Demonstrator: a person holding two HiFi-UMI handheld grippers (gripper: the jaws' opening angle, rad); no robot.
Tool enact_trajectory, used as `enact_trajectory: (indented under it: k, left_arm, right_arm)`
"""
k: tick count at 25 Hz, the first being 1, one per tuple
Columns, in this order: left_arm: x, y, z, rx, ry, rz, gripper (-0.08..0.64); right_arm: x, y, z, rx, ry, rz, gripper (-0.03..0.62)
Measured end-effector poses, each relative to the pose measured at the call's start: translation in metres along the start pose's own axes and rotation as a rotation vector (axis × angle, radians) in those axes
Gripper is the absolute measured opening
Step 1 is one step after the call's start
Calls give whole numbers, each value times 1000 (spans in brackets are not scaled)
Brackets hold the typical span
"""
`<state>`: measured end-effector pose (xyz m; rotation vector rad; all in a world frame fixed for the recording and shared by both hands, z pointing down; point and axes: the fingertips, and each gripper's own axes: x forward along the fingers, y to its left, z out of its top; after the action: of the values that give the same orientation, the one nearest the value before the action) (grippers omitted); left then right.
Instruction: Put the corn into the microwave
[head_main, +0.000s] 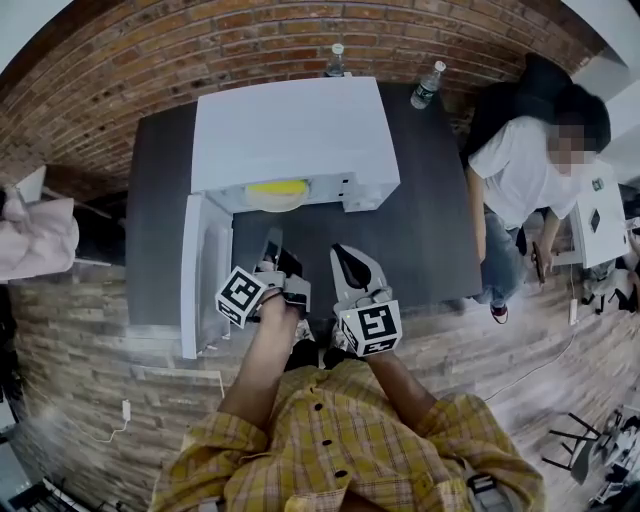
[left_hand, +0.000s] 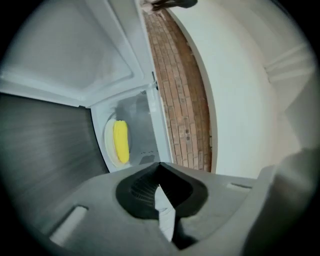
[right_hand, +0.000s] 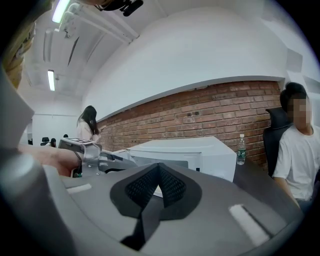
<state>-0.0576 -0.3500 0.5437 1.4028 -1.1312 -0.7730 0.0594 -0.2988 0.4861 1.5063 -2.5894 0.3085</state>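
A yellow corn cob (head_main: 277, 187) lies on a pale plate (head_main: 268, 201) inside the white microwave (head_main: 290, 130), whose door (head_main: 203, 275) stands swung open to the left. The left gripper view looks into the cavity, with the corn (left_hand: 121, 141) on its plate (left_hand: 108, 147). My left gripper (head_main: 272, 255) hangs in front of the opening, shut and empty (left_hand: 160, 165), apart from the corn. Beside it on the right is my right gripper (head_main: 345, 258), its jaws (right_hand: 159, 166) together with nothing between them. The right gripper view shows the microwave (right_hand: 200, 152) from the side.
The microwave stands on a dark table (head_main: 430, 230) against a brick wall. Two water bottles (head_main: 337, 60) (head_main: 427, 85) stand at the table's far edge. A person in a white shirt (head_main: 520, 160) sits at the table's right side.
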Motion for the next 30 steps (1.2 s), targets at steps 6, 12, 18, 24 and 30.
enact_trajectory:
  k: [6,12,18,24,30]
  left_arm:
    - [-32,-54,-11,349,41,-113,-3]
    - [-62,-89,-21,688,31,-159,-3]
    - [-86,-106,-36,961,37,-177,-3]
    - [-99,-123,-43,1142,-2,-189,-3]
    - [-106,-133,-47,1256,-33,-183,-3]
  right_arm:
    - [-17,8,10,21,-27,7,3]
    - [-33,17,24,49,-60,19,3]
    - [-43,24,34,55,-89,29,3]
    - [-48,26,43,38,-115,31,3]
    - [-52,29,49,17,-134,35,3]
